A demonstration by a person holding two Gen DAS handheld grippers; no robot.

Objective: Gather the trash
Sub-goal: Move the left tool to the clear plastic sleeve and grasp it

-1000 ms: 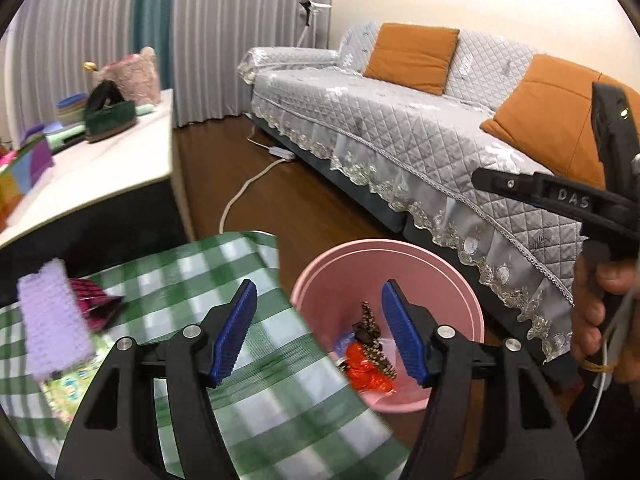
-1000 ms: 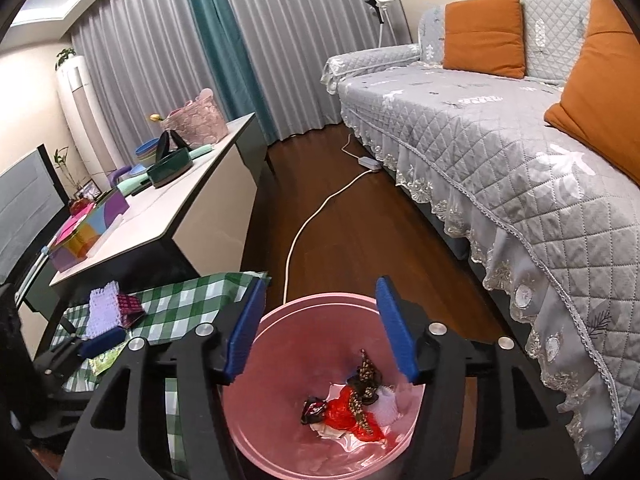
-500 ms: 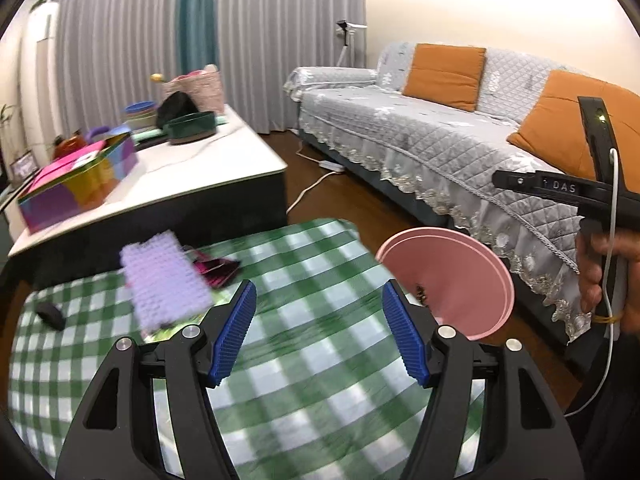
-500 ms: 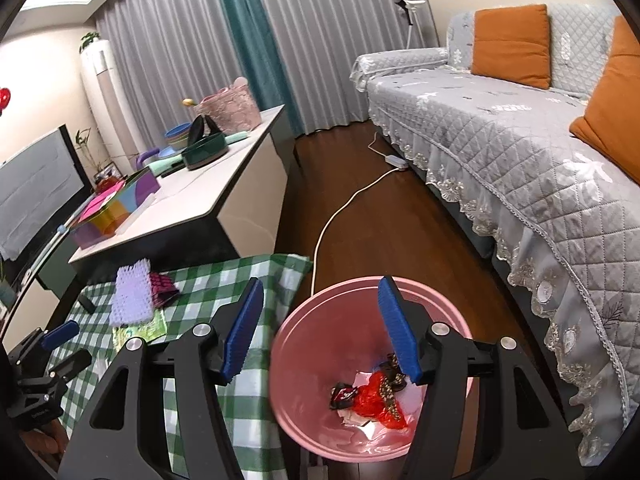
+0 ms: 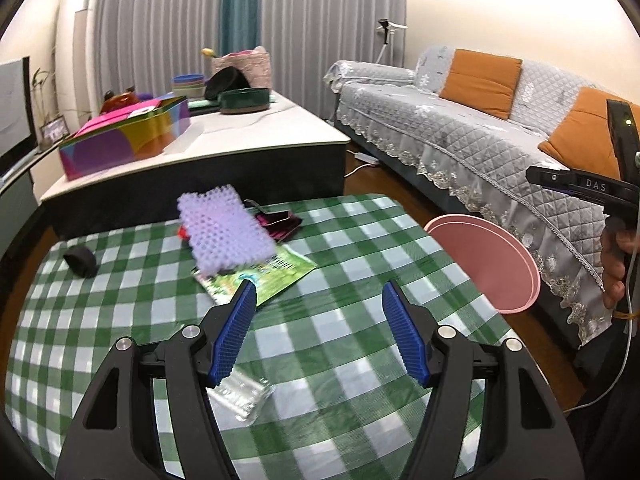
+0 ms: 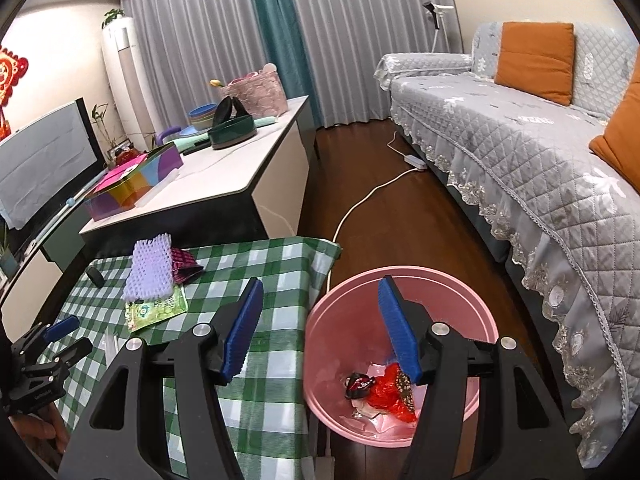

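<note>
On the green checked tablecloth [image 5: 360,248] lie a purple foam net [image 5: 226,232], a green wrapper [image 5: 260,276], a dark red packet [image 5: 280,222], a small black object [image 5: 80,262] and a clear plastic wrapper [image 5: 242,394]. My left gripper [image 5: 318,332] hovers open and empty over the cloth, just past the clear wrapper. The pink bin [image 6: 400,352] stands on the floor beside the table and holds red and dark trash [image 6: 380,394]. My right gripper [image 6: 320,328] is open and empty, above the bin's left rim. The left gripper [image 6: 60,340] also shows at the lower left of the right wrist view.
A white-topped low cabinet [image 5: 240,140] behind the table carries a colourful box [image 5: 124,136], bowls and a basket. A grey quilted sofa [image 6: 540,152] with orange cushions runs along the right. A white cable [image 6: 360,204] crosses the wooden floor. A hand [image 5: 618,264] holds the right gripper.
My left gripper swung left from over the bin to over the tablecloth, bringing the litter into view. The right gripper shifted left too, so the bin sits more to the right. Both jaws stayed open.
</note>
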